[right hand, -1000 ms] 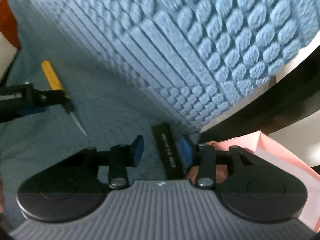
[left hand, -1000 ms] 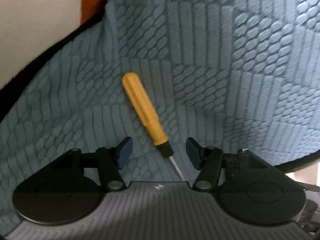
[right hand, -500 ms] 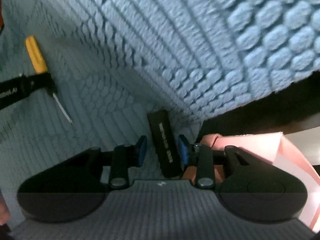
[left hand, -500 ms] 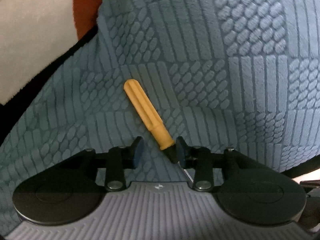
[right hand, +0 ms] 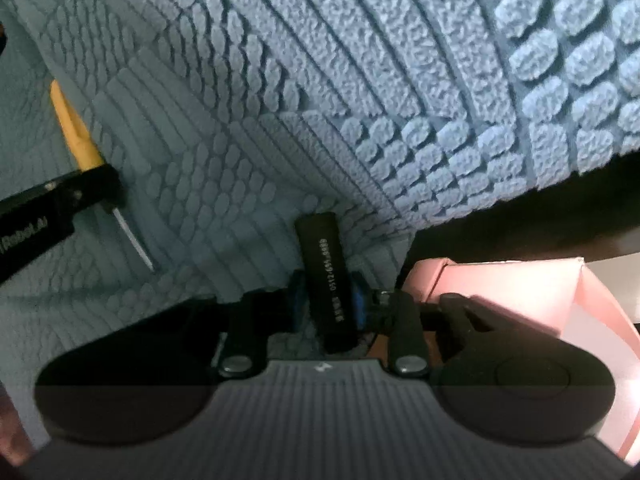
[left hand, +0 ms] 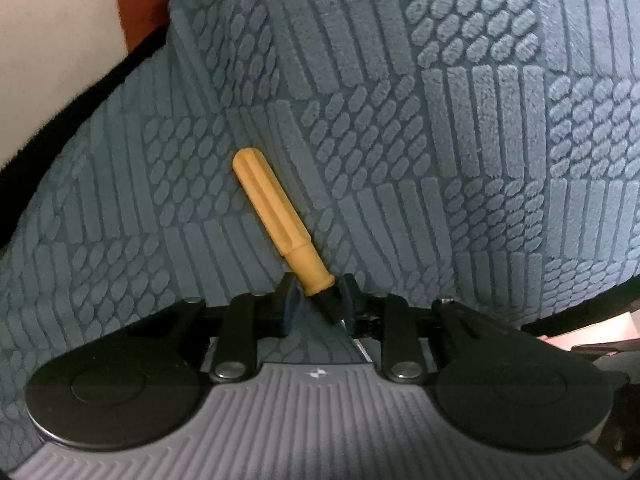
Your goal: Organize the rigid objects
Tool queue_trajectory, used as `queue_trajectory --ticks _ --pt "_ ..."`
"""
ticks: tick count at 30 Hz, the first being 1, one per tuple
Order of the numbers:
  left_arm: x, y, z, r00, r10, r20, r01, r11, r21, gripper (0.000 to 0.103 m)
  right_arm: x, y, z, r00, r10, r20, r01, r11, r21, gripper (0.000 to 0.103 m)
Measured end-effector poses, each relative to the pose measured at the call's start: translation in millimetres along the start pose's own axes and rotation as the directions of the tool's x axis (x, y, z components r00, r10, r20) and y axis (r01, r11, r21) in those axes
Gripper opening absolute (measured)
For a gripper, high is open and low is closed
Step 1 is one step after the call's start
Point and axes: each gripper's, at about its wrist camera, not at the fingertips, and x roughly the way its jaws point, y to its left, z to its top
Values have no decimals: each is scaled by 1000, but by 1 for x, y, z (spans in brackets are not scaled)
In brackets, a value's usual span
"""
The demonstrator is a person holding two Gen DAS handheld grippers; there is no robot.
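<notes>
A yellow-handled screwdriver (left hand: 276,224) lies on blue textured fabric (left hand: 440,120). My left gripper (left hand: 318,300) is shut on the screwdriver at its black collar, the handle pointing away up-left. In the right wrist view the screwdriver (right hand: 74,132) and the left gripper's finger (right hand: 80,192) show at the left, the metal tip sticking out below. My right gripper (right hand: 326,300) is shut on a black bar with white printed digits (right hand: 324,264), which stands lengthwise between the jaws.
A pink box (right hand: 520,300) sits at the right, just behind my right gripper. The blue fabric rises steeply as a cushion (right hand: 440,60) ahead of it. A dark edge (left hand: 80,92) and a white and orange surface (left hand: 60,20) lie at the upper left.
Both grippers closed: the left jaws came together on the screwdriver's collar, the right jaws on the black bar. Both moved forward slightly.
</notes>
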Motion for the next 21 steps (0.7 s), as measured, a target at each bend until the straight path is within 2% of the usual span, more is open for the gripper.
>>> queue_trajectory --ticks 6,7,8,9,10,12,16,18,21 --pt "-3 3 0 996 -67 -67 64 997 -39 24 -13 -11 -4 998 50 24 -50 999 7 25" --pt "-6 4 -1 994 -82 -76 79 996 -43 23 -15 -12 -5 998 55 31 -56 998 15 16" --pt "-11 6 2 992 -95 -77 92 995 -42 22 -17 -13 -4 998 59 36 -60 998 19 14" --pt "-16 9 2 990 -113 -81 110 993 -39 19 -20 -14 -3 997 59 44 -60 998 23 14" --pt "-20 10 2 987 -134 -89 130 991 -39 6 -23 -13 -4 997 64 49 -65 998 22 13" --pt "-29 12 0 977 -187 -103 183 982 -41 6 -29 -12 -5 996 73 54 -74 997 15 11" --pt "-47 15 -4 975 -204 -92 206 979 6 6 -47 -6 -13 995 70 75 -70 997 10 10" --pt "-48 21 -5 972 -216 -94 216 976 -11 6 -59 -6 -14 994 70 83 -71 997 10 10" --pt "-36 46 10 962 -254 -99 250 967 -51 7 -71 -5 -19 994 50 100 -51 999 6 10"
